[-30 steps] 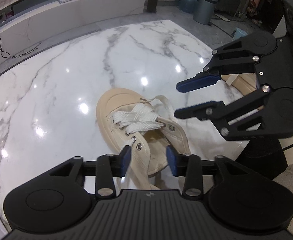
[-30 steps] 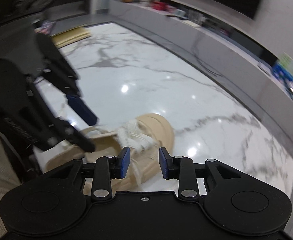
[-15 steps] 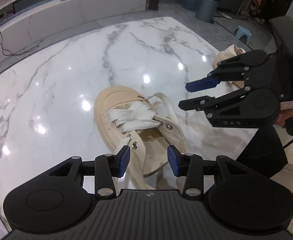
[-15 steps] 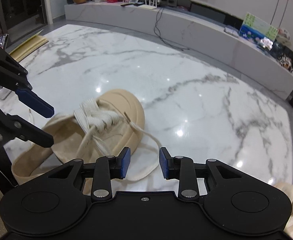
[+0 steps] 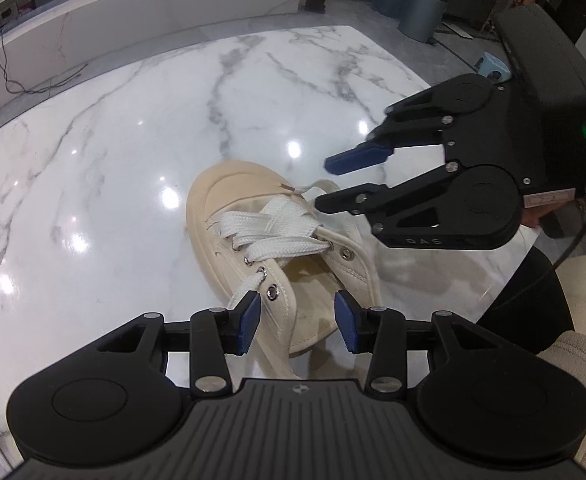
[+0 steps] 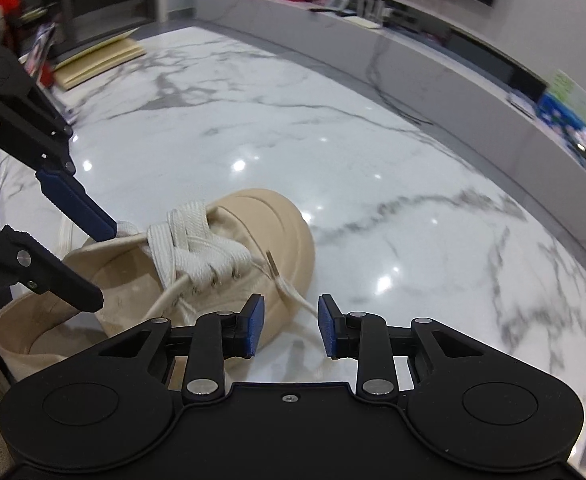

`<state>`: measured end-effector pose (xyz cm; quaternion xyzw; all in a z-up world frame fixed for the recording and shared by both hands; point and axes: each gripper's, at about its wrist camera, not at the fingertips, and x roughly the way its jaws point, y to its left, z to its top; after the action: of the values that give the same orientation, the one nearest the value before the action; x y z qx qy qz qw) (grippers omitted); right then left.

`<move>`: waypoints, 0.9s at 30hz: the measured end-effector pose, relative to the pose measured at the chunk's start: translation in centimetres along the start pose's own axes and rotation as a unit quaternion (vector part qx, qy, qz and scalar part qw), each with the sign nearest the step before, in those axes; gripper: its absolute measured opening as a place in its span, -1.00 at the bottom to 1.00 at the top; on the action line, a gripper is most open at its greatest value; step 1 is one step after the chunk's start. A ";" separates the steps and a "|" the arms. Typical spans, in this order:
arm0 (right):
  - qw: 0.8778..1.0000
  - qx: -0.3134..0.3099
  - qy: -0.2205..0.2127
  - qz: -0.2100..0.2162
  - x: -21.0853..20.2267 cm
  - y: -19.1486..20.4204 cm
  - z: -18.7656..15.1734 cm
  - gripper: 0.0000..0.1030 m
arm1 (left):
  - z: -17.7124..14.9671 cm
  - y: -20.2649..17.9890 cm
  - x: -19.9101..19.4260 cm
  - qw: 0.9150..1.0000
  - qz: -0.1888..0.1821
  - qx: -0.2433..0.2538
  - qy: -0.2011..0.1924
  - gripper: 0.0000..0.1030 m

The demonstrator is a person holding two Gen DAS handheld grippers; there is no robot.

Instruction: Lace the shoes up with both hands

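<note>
The shoe (image 5: pixel 277 248) lay on the marble bench (image 5: pixel 133 128), its toe at about eleven o'clock from my left claw (image 5: pixel 297 322) and its open heel toward me. The white lace (image 5: pixel 271 232) crossed the lower eyelets near the toe; the upper eyelets by the collar showed bare metal. One lace end ran from the near-side eyelets down toward me, passing close beside my left claw's left finger. I held that claw wide, straddling the collar and gripping nothing, probably so the loose run sat within reach.

My right claw (image 6: pixel 289 326) was wide too, and empty. The other lace end, with its tip (image 6: pixel 272 263), lay over the toe side at twelve o'clock just ahead of its pads, the tail trailing down to the bench between the fingers. I judged that I had lined the claw up on that tail to pinch it near the tip, where a stiff end would feed an eyelet best. From the left view, this claw hung at two o'clock above the shoe's far side.
</note>
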<state>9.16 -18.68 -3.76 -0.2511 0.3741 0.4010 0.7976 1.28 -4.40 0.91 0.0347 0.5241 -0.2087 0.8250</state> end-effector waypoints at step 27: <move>0.999 -0.004 -0.014 0.051 -1.4 0.5 1.2 -0.98 | -0.1 0.7 0.0 1.000 0.004 -0.013 -0.007 -0.26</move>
<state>8.71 -18.20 -2.00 -0.2294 0.3734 0.4467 0.7800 1.40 -3.74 0.77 0.0251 0.5205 -0.1987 0.8300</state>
